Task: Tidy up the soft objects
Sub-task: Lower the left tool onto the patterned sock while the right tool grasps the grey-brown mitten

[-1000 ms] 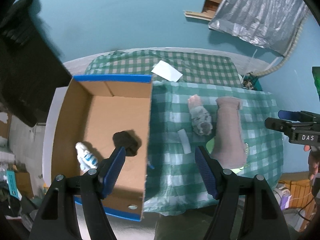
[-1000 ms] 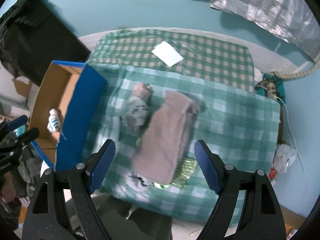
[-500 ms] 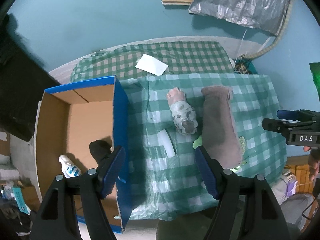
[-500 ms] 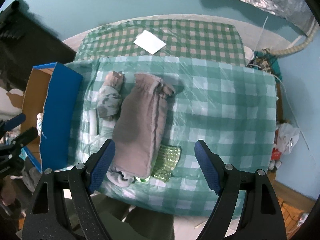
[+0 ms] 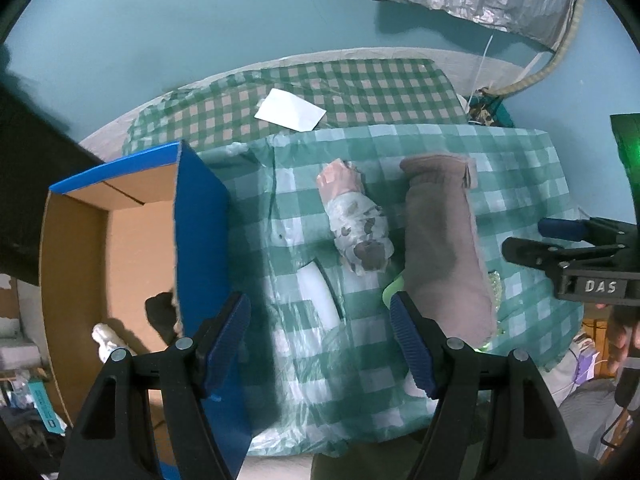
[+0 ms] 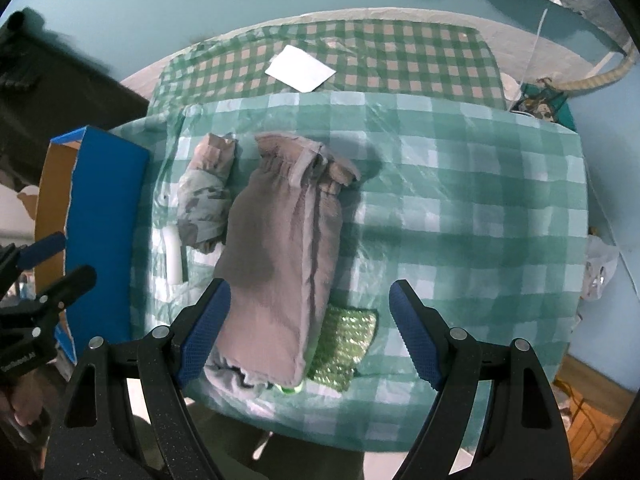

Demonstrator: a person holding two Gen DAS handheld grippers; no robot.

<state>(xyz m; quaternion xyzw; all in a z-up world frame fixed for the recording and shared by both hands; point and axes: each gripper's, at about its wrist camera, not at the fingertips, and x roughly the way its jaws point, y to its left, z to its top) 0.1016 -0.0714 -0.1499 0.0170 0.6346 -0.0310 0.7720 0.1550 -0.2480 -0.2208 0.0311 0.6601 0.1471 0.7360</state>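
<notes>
Evidently I keep the cardboard box (image 5: 132,248) at the table's left edge to collect soft things; a dark item, perhaps a sock, lies inside. My left gripper (image 5: 320,336) and right gripper (image 6: 306,326) hover spread wide and empty above the folded grey garment (image 6: 280,264) and the patterned roll (image 5: 356,232) just beside it.

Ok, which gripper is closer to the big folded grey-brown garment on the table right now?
Right. The right gripper hangs open directly over the grey-brown garment's near end. The left gripper, also open, sits off to its left, near the box wall.
</notes>
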